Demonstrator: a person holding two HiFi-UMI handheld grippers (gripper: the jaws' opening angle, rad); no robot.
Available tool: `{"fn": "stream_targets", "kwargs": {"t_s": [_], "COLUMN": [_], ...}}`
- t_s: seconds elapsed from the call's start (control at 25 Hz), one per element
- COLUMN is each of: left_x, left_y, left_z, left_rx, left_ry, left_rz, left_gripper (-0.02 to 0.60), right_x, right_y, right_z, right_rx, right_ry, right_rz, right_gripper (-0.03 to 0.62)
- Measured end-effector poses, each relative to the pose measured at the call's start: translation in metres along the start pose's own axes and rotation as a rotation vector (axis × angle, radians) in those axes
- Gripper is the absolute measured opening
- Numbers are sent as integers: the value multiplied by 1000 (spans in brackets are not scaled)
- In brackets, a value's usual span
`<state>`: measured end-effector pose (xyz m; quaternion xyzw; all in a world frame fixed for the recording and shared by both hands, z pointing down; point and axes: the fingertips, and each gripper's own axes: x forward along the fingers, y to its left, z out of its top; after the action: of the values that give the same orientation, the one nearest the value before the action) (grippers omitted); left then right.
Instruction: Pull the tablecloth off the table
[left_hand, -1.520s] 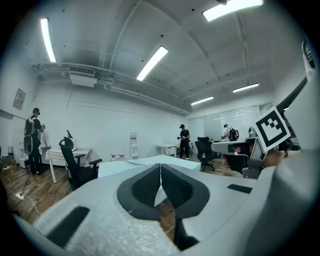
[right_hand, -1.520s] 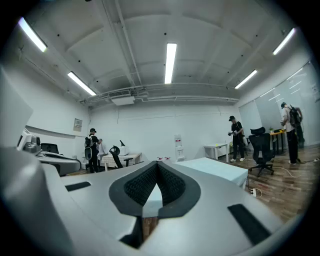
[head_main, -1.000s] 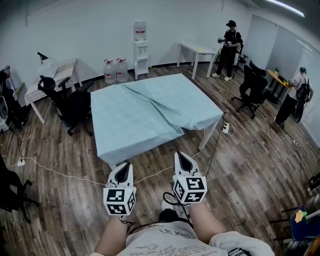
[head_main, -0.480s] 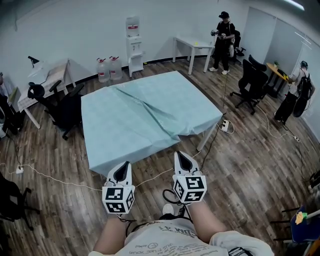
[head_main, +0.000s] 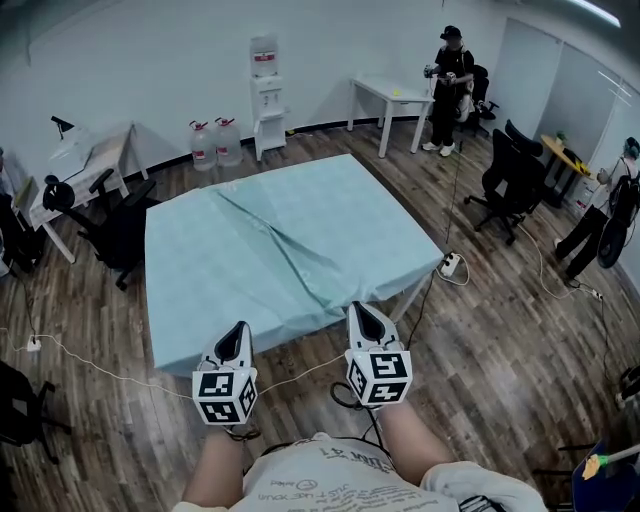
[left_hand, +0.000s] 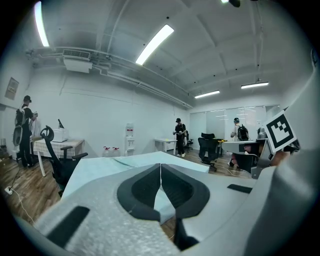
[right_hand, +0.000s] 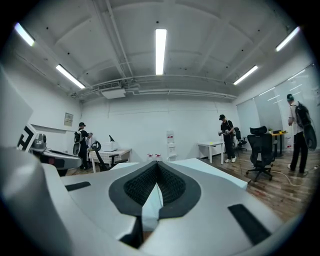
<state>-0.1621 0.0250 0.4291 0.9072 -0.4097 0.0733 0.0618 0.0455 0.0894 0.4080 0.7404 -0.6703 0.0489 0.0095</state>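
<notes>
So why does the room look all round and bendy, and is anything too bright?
Head view: the wide lens bows the walls and floor, the corners go dim, and the tablecloth is sharp and evenly lit. Left gripper view: a round fisheye picture with black edges, where the ceiling light glares plain white. Right gripper view: the same curve, with the centre light blown out.
</notes>
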Motion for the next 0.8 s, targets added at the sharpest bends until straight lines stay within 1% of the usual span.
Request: {"fn": "stream_targets", "kwargs": {"t_s": [0.28, 0.48, 0.72, 0.8], "left_x": [49, 80, 120, 136], "left_y": [-19, -28, -38, -40], "left_z": [-1, -4, -12, -14], "left_rx": [-10, -7, 24, 31], "left_ry": [32, 51, 78, 86], "left_rz": [-18, -51, -104, -116], "left_gripper": [14, 14, 14, 14], "right_x": [27, 34, 53, 62], "right_y": [-39, -63, -90, -98], "right_z": [-3, -11, -19, -18], "right_rx": [6, 17, 28, 14], "right_ry": [21, 35, 34, 33], "right_rz": [-2, -32, -74, -92], "right_gripper": [14, 14, 14, 14]}}
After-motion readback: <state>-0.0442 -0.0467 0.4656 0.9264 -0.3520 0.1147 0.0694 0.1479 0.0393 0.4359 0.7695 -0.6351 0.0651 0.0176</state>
